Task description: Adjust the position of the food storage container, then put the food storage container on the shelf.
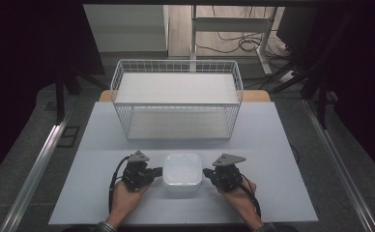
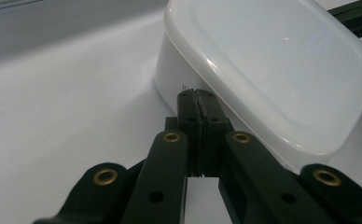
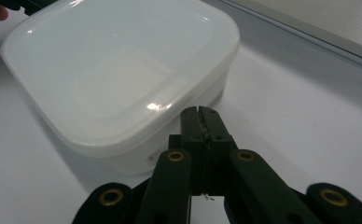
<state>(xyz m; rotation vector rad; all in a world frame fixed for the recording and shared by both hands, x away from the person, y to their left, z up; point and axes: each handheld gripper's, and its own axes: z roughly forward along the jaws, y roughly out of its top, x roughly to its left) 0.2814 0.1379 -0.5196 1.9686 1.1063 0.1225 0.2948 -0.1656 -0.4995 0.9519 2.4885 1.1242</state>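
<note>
Two closed grippers flank a lidded white plastic container (image 1: 182,172).
The left gripper (image 1: 157,170) and right gripper (image 1: 206,171) each have jaws pressed together on nothing, tips at the container's side walls. Beyond them on the white table (image 1: 272,164) stands a wire basket (image 1: 176,98).

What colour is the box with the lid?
The box is milky white, lid and all; the right gripper view shows it best.
</note>
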